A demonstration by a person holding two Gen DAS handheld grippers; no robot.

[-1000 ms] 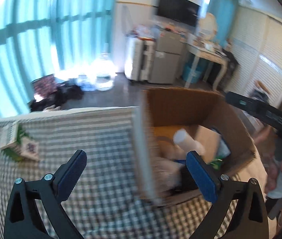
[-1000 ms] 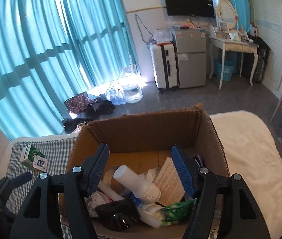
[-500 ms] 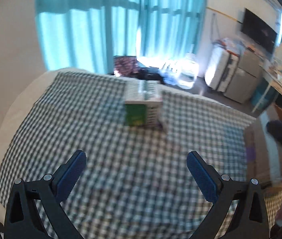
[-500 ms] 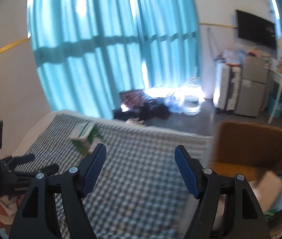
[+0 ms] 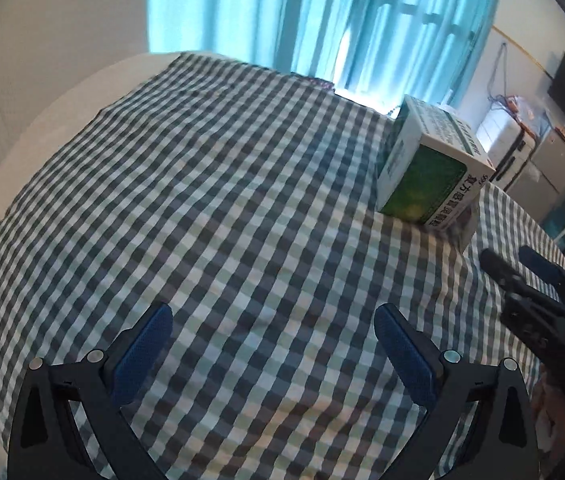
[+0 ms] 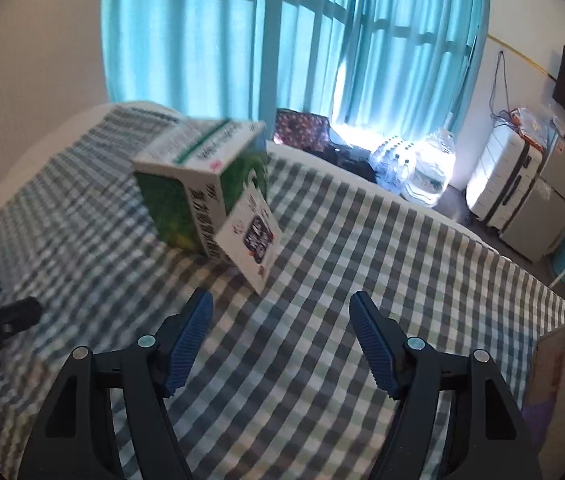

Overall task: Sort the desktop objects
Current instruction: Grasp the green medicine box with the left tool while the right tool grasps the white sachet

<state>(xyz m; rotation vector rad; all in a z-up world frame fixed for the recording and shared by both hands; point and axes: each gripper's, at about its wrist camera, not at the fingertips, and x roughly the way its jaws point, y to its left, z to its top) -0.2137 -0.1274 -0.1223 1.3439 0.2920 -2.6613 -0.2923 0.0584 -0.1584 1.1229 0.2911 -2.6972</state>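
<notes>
While both grippers — left (image 5: 272, 338), right (image 6: 280, 334) — gape empty, the cardboard box (image 6: 202, 184) lies tilted on checked cloth (image 5: 210, 208), long axis toward the curtains (image 6: 302, 40).

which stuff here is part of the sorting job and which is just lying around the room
Part of the job:
green and white box
small white carton leaning against it
cardboard box at the right edge
checked cloth they sit on

Just lying about:
white suitcase
water jug
patterned bag
</notes>
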